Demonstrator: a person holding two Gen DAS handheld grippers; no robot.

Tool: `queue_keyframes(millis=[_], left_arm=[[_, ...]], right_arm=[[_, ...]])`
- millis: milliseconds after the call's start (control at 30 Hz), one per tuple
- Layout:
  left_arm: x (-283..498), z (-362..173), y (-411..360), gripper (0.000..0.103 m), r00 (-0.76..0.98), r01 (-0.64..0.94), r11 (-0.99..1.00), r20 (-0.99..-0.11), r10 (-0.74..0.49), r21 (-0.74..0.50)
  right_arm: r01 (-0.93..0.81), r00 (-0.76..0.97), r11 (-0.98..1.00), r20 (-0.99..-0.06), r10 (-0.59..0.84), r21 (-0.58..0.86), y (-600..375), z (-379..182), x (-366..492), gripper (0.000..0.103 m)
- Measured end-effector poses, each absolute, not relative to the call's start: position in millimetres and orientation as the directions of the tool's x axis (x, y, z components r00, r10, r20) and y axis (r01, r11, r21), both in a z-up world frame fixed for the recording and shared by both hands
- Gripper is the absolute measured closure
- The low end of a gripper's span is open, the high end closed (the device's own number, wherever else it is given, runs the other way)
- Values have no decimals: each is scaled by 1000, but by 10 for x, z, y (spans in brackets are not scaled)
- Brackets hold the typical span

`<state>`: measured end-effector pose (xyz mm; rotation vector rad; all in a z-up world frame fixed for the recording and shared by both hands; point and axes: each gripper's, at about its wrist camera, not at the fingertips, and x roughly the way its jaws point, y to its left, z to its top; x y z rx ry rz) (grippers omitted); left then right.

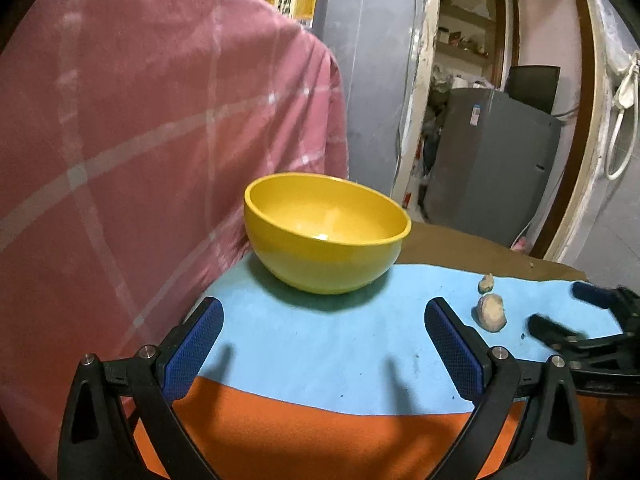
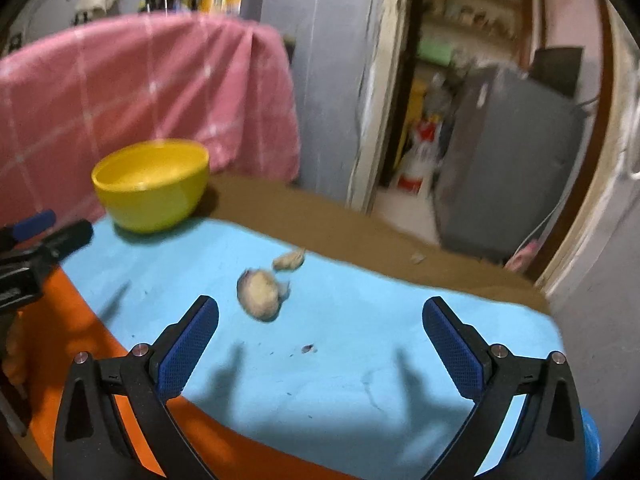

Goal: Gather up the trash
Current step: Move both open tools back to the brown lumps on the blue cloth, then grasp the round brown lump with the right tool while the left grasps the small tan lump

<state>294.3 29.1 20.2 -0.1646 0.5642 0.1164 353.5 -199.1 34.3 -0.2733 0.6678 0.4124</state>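
Note:
A yellow bowl [image 1: 326, 232] stands on the light blue cloth [image 1: 320, 340]; it also shows in the right wrist view [image 2: 154, 184] at the far left. Two beige scraps of trash lie on the cloth: a larger lump [image 1: 491, 312] [image 2: 259, 294] and a smaller piece [image 1: 486, 282] [image 2: 289, 261] behind it. My left gripper [image 1: 323, 346] is open and empty, just short of the bowl. My right gripper [image 2: 320, 346] is open and empty, a little short of the larger lump; it shows blurred in the left wrist view [image 1: 560, 314].
A pink checked cloth [image 1: 140, 140] hangs close on the left behind the bowl. An orange cloth [image 1: 320, 432] lies under the blue one, with a brown surface [image 2: 360, 232] beyond. A grey fridge [image 1: 488, 168] and a doorway stand behind. My left gripper shows at the left edge [image 2: 36, 236].

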Motion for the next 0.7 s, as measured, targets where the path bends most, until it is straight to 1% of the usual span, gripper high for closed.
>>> queue_keyframes(millis=[100, 200, 267, 333, 367, 400, 433, 467, 533, 700], left_arm=[[2969, 172, 323, 4, 825, -147, 979, -563, 42, -142], [3007, 144, 375, 4, 811, -149, 976, -585, 27, -161], [3014, 124, 403, 4, 802, -155, 972, -597, 21, -174], [3032, 111, 427, 4, 792, -158, 970, -610, 11, -187], [3046, 103, 441, 4, 787, -158, 969, -616, 7, -191], [3054, 96, 448, 4, 784, -159, 968, -621, 4, -195], [3050, 90, 452, 4, 781, -158, 967, -625, 0, -198], [3046, 91, 449, 4, 779, -155, 967, -627, -5, -201], [3047, 93, 434, 4, 777, -146, 969, -629, -14, -202], [3023, 121, 325, 4, 783, -96, 980, -621, -32, -172]], right_arm=[[-488, 623, 866, -739, 258, -108, -1795, 172, 3709, 5], [-503, 585, 854, -781, 220, -137, -1633, 62, 3781, 5], [-509, 572, 845, -798, 192, -162, -1543, -7, 3816, 9], [-510, 569, 847, -797, 205, -146, -1543, -11, 3842, 20], [-506, 566, 852, -796, 215, -130, -1554, -10, 3856, 23], [-502, 562, 857, -796, 222, -115, -1569, -14, 3865, 30], [-506, 555, 857, -797, 237, -98, -1586, -16, 3865, 41], [-516, 548, 853, -797, 256, -81, -1602, -10, 3852, 47], [-532, 538, 845, -794, 283, -59, -1620, 8, 3840, 74], [-537, 517, 843, -802, 298, -33, -1697, 56, 3809, 76]])
